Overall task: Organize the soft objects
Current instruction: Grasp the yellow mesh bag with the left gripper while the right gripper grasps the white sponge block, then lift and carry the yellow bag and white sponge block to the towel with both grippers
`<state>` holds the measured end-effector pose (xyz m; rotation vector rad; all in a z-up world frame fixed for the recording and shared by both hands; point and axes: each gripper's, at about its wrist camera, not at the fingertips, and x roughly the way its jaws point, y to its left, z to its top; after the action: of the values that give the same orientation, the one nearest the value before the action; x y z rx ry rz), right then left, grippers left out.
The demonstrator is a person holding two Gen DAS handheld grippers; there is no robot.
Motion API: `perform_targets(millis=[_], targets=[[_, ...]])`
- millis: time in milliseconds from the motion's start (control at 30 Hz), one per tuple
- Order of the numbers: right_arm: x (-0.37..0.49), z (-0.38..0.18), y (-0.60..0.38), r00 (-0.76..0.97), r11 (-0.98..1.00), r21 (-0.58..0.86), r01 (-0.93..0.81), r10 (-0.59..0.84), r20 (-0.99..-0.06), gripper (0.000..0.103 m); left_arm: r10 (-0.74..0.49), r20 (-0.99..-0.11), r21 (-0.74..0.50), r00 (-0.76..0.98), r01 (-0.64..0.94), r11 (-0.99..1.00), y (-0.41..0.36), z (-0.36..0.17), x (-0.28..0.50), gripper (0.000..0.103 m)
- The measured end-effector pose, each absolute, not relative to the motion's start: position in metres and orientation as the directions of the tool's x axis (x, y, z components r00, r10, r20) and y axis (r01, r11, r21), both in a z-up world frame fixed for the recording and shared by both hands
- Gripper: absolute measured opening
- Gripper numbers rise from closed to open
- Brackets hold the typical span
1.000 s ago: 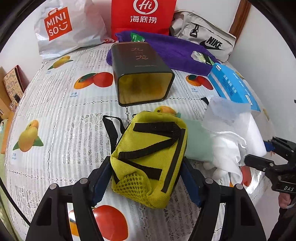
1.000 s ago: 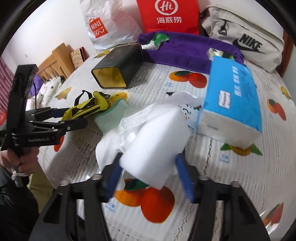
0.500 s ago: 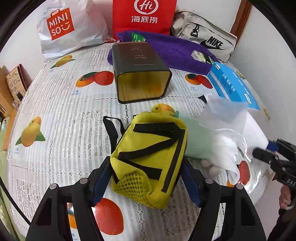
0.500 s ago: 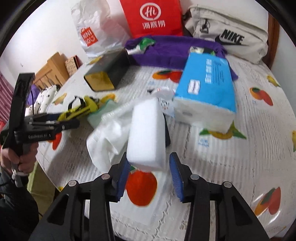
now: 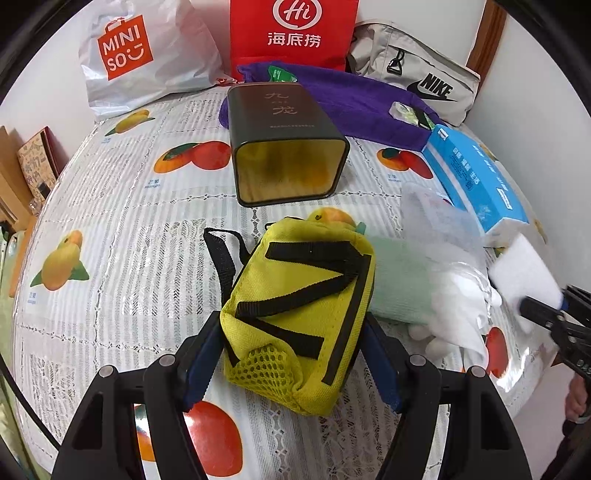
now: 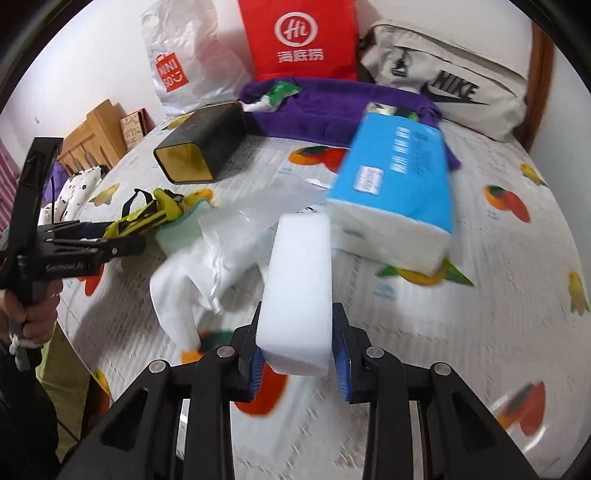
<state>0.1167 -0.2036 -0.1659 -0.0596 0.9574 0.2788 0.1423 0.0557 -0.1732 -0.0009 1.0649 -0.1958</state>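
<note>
My left gripper (image 5: 291, 365) is shut on a yellow pouch with black straps (image 5: 299, 306), which rests on the fruit-print tablecloth. My right gripper (image 6: 299, 354) is shut on a white foam block (image 6: 299, 291) and holds it upright above the cloth; the block also shows in the left wrist view (image 5: 524, 273). A pale green cloth (image 5: 402, 280) and a clear bag of white fabric (image 5: 454, 306) lie between the two grippers. A dark tin (image 5: 284, 144) lies on its side with its open mouth facing me.
A blue tissue pack (image 6: 399, 192) lies right of the block. A purple towel (image 5: 354, 99), a Nike bag (image 5: 417, 77), a red paper bag (image 5: 295, 33) and a white Miniso bag (image 5: 144, 55) line the back. The table's front edge (image 6: 110, 373) is near.
My right gripper has lifted the foam block out of the plastic bag and turned it upright, moving right toward the tissue pack. My left gripper keeps the pouch in place.
</note>
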Motion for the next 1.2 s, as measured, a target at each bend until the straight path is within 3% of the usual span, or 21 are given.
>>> perform_targets(millis=[333,667,1200], targets=[[0.111,-0.181,-0.234,0.548,0.981,0.075,-0.178,0.162,-0.821,0.030,-0.098,-0.874,-0.031,0.475,0.147,0.989,0.048,-0.177,0.141,0.067],[0.110,-0.179,-0.234,0.550,0.970,0.114,-0.213,0.215,-0.807,0.030,-0.130,-0.861,-0.085,0.492,0.113,0.990,0.059,-0.164,0.137,0.042],[0.094,-0.142,-0.240,0.601,0.967,0.099,-0.234,0.224,-0.767,0.030,-0.146,-0.817,-0.123,0.558,0.078,0.989,0.068,-0.118,0.126,0.041]])
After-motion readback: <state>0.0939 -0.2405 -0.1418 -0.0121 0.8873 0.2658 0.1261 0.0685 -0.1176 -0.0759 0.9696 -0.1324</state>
